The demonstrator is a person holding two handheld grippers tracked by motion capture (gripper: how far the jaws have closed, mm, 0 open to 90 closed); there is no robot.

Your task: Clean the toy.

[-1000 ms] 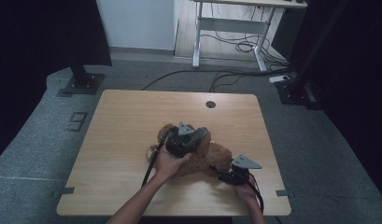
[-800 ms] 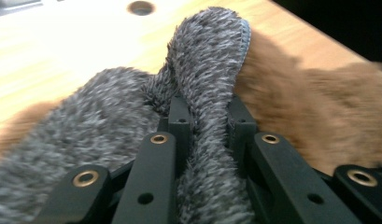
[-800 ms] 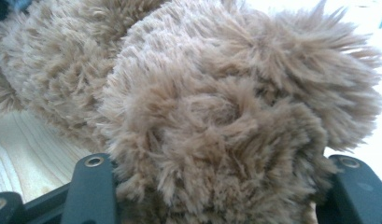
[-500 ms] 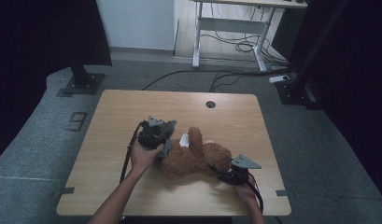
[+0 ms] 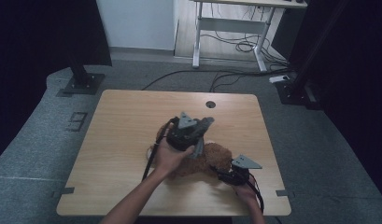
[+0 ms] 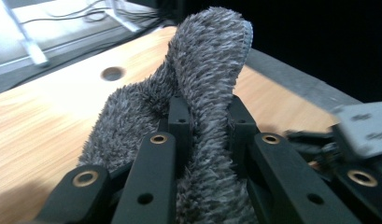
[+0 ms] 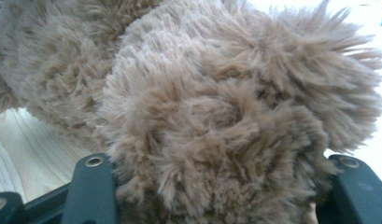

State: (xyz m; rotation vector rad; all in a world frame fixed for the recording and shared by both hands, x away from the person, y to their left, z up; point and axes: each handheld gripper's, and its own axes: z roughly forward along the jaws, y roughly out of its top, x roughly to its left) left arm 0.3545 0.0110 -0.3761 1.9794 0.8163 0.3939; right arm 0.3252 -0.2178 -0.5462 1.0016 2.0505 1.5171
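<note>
A brown plush teddy bear (image 5: 213,157) lies on the wooden table (image 5: 123,116), right of centre. My left gripper (image 5: 203,127) hovers just above it, shut on a strip of grey fuzzy fabric (image 5: 199,143). In the left gripper view the grey fabric (image 6: 207,70) stands up between the black jaws of the left gripper (image 6: 207,123), which pinch it. My right gripper (image 5: 222,173) lies low at the bear's right end. The right gripper view has the bear's brown fur (image 7: 202,116) bulging between the jaws of the right gripper (image 7: 223,184), which press on it from both sides.
A round cable hole (image 5: 210,104) sits near the table's far edge. Dark stand bases rest on the floor at the back left (image 5: 81,84) and back right (image 5: 296,93). A white desk frame (image 5: 226,23) with cables stands behind. The table's left half is bare wood.
My left gripper swung left off the bear, then came back right and higher above it, carrying the grey fabric. The right hand and the bear's right end kept still.
</note>
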